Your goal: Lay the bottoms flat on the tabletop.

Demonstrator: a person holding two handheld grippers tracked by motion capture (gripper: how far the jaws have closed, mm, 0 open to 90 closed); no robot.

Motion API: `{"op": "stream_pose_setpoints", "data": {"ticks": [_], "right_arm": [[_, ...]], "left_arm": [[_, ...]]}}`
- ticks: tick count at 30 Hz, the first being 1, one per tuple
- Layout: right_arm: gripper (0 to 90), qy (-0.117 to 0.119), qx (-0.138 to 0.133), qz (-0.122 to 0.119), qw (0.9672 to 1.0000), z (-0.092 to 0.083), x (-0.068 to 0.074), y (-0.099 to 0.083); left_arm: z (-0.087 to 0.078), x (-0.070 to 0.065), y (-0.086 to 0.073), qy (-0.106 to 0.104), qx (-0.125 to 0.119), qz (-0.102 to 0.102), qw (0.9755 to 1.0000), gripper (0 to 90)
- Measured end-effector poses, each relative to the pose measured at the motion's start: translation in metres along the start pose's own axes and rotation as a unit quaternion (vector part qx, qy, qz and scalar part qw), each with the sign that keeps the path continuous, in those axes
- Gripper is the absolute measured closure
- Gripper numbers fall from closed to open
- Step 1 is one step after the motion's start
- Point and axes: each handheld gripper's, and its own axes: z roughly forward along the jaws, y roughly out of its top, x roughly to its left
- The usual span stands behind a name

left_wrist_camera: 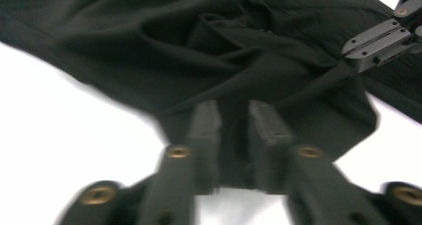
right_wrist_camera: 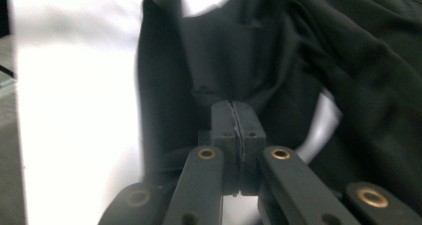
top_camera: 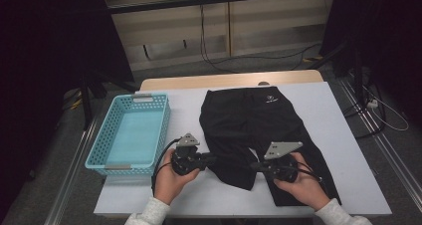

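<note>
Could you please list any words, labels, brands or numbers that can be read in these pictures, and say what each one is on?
No text can be read as words.
Black shorts: a small white logo with a line of print under it near the waistband, too small to read.
Blue basket: no label or print visible.
White table cover: no print visible.

basket (top_camera: 131,135) left on table (top_camera: 343,150) | trousers (top_camera: 254,120) right of basket

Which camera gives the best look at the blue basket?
The high view: the blue basket sits whole on the table's left side, beside the black shorts. The two gripper views look at the dark fabric and white tabletop instead.
</note>
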Motion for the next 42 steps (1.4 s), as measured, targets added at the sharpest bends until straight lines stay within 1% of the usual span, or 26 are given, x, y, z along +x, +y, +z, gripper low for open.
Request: {"op": "stream_pose_setpoints", "data": {"ticks": [2, 3, 5, 7, 8, 9, 11, 13, 15, 16, 17, 20, 22, 24, 25, 26, 27, 28, 29, 31, 33, 36, 38, 40, 41, 42], "right_arm": [[89.8, -0.004, 0.000, 0.011, 0.9999, -0.003, -0.005, -0.005], [89.8, -0.005, 0.003, 0.015, 0.9999, -0.004, -0.007, -0.008], [89.6, -0.006, 0.013, 0.019, 0.9997, -0.003, -0.008, -0.011], [88.9, -0.006, 0.014, 0.016, 0.9998, 0.000, -0.008, -0.012], [86.4, -0.001, 0.013, 0.018, 0.9998, 0.001, -0.007, -0.011], [79.2, -0.002, 0.011, 0.016, 0.9998, 0.002, -0.006, -0.010], [71.8, -0.007, -0.002, 0.007, 0.9999, 0.001, -0.004, -0.006], [63.0, -0.016, -0.015, 0.009, 0.9997, 0.000, -0.003, 0.001], [62.3, -0.020, -0.021, 0.004, 0.9996, 0.001, -0.003, 0.006], [60.1, -0.031, -0.023, 0.000, 0.9993, 0.003, -0.003, 0.010], [59.7, -0.036, -0.024, -0.002, 0.9991, 0.005, -0.003, 0.013], [56.7, -0.046, -0.024, 0.000, 0.9986, 0.013, -0.005, 0.021], [55.4, -0.051, -0.019, -0.006, 0.9985, 0.022, -0.005, 0.025], [56.1, -0.061, -0.011, -0.015, 0.9980, 0.028, -0.005, 0.028], [56.4, -0.065, -0.010, -0.014, 0.9977, 0.032, -0.006, 0.029], [57.9, -0.067, -0.007, -0.006, 0.9977, 0.035, -0.007, 0.030], [60.2, -0.077, -0.003, 0.002, 0.9970, 0.037, -0.009, 0.030], [63.8, -0.085, 0.000, 0.007, 0.9964, 0.040, -0.011, 0.030], [66.9, -0.086, 0.003, 0.016, 0.9961, 0.043, -0.014, 0.029], [75.8, -0.072, 0.010, 0.023, 0.9971, 0.048, -0.016, 0.028], [88.8, -0.066, 0.013, 0.016, 0.9976, 0.050, -0.016, 0.028], [90.0, -0.063, 0.011, 0.012, 0.9979, 0.045, -0.018, 0.029], [90.0, -0.072, 0.008, 0.018, 0.9972, 0.039, -0.023, 0.027], [90.0, -0.076, 0.005, 0.033, 0.9965, 0.035, -0.029, 0.024], [90.0, -0.085, 0.007, 0.031, 0.9959, 0.033, -0.032, 0.023], [90.0, -0.083, 0.008, 0.030, 0.9960, 0.032, -0.033, 0.022]], "left_arm": [[-0.001, 0.004, -0.001, 0.008, -0.007, -0.006, 0.9999, 55.6], [0.000, 0.007, -0.002, 0.017, -0.009, -0.010, 0.9998, 51.7], [0.001, 0.012, -0.003, 0.029, -0.014, -0.018, 0.9993, 45.2], [0.001, 0.015, -0.003, 0.040, -0.014, -0.024, 0.9988, 40.8], [0.001, 0.016, -0.003, 0.039, -0.016, -0.023, 0.9989, 39.9], [0.000, 0.017, -0.003, 0.042, -0.017, -0.021, 0.9988, 38.7], [0.000, 0.017, -0.003, 0.047, -0.020, -0.020, 0.9985, 34.4], [0.001, 0.018, -0.004, 0.051, -0.019, -0.022, 0.9983, 31.3], [0.002, 0.019, -0.004, 0.053, -0.017, -0.024, 0.9982, 29.7], [0.002, 0.019, -0.004, 0.054, -0.016, -0.023, 0.9981, 28.4], [0.002, 0.020, -0.004, 0.057, -0.015, -0.021, 0.9981, 27.4], [0.002, 0.019, -0.003, 0.058, -0.017, -0.022, 0.9979, 26.3], [0.003, 0.019, -0.004, 0.061, -0.016, -0.022, 0.9978, 26.0], [0.004, 0.020, -0.005, 0.063, -0.011, -0.020, 0.9978, 26.0], [0.004, 0.020, -0.005, 0.063, -0.010, -0.020, 0.9978, 25.9], [0.004, 0.020, -0.005, 0.064, -0.011, -0.021, 0.9977, 26.0], [0.004, 0.020, -0.005, 0.063, -0.010, -0.022, 0.9977, 26.0], [0.004, 0.020, -0.005, 0.061, -0.010, -0.025, 0.9978, 26.5], [0.004, 0.020, -0.005, 0.060, -0.011, -0.025, 0.9978, 27.8], [0.004, 0.020, -0.005, 0.061, -0.011, -0.024, 0.9978, 28.0], [0.003, 0.021, -0.006, 0.060, -0.012, -0.026, 0.9978, 28.4], [0.003, 0.023, -0.007, 0.063, -0.012, -0.029, 0.9975, 28.4], [0.003, 0.023, -0.007, 0.062, -0.010, -0.030, 0.9976, 28.4], [0.002, 0.023, -0.007, 0.064, -0.011, -0.030, 0.9974, 28.5], [0.002, 0.023, -0.007, 0.064, -0.010, -0.030, 0.9975, 28.5], [0.002, 0.023, -0.007, 0.063, -0.012, -0.030, 0.9975, 28.5]]}}
